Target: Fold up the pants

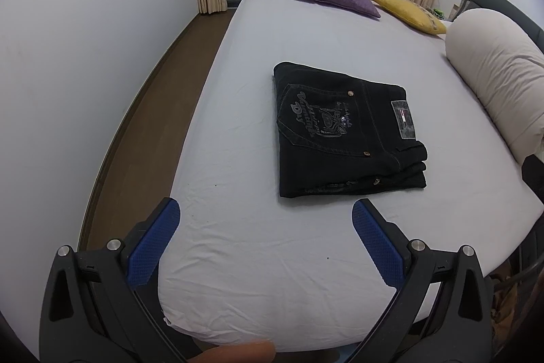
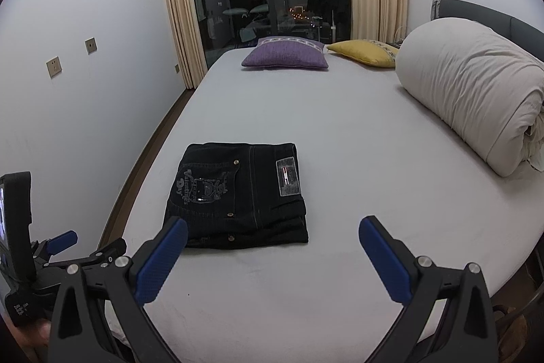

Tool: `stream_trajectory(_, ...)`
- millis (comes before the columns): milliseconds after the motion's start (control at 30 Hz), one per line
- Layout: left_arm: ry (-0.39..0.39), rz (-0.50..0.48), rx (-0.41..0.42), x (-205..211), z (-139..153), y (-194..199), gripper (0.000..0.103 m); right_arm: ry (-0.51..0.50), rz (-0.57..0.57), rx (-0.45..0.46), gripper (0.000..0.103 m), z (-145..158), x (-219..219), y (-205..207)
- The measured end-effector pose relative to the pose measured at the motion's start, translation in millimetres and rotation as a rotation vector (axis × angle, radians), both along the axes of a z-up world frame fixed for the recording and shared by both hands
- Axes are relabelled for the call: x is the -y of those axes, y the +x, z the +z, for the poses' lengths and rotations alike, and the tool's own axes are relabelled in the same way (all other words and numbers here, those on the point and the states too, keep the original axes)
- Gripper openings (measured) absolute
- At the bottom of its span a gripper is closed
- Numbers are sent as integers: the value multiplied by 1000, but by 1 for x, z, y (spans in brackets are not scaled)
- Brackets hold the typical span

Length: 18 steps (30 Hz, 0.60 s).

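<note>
Black pants (image 1: 346, 131) lie folded into a compact rectangle on the white bed (image 1: 272, 247), back pocket with grey lettering and a waist patch facing up. In the right wrist view the same pants (image 2: 238, 196) rest ahead and slightly left. My left gripper (image 1: 266, 220) hovers open near the bed's front edge, short of the pants, nothing between its blue pads (image 1: 159, 244). My right gripper (image 2: 272, 237) is also open and empty, its left pad (image 2: 163, 261) overlapping the pants' near left corner in view. The left gripper (image 2: 61, 240) shows at the far left of that view.
A rolled cream duvet (image 2: 476, 101) lies along the right side of the bed. A purple cushion (image 2: 289, 56) and a yellow cushion (image 2: 367, 51) sit at the far end before a dark window with beige curtains (image 2: 176, 5). A wall and floor strip (image 1: 136, 131) run along the left.
</note>
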<state>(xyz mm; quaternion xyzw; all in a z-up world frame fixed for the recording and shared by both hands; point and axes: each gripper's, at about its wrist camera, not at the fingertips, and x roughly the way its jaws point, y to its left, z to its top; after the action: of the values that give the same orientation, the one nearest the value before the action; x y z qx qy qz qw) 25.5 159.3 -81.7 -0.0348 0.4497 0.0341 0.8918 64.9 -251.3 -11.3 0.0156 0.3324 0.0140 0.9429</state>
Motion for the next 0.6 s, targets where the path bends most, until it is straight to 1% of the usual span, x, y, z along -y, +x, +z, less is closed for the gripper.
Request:
stream_trajectory(267, -1, -1, 1, 1, -1, 0, 103, 0, 7, -34, 103, -6, -2, 2)
stream_trajectory(600, -2, -3, 1, 1, -2, 0, 103, -2, 8, -51, 103, -9, -3, 2)
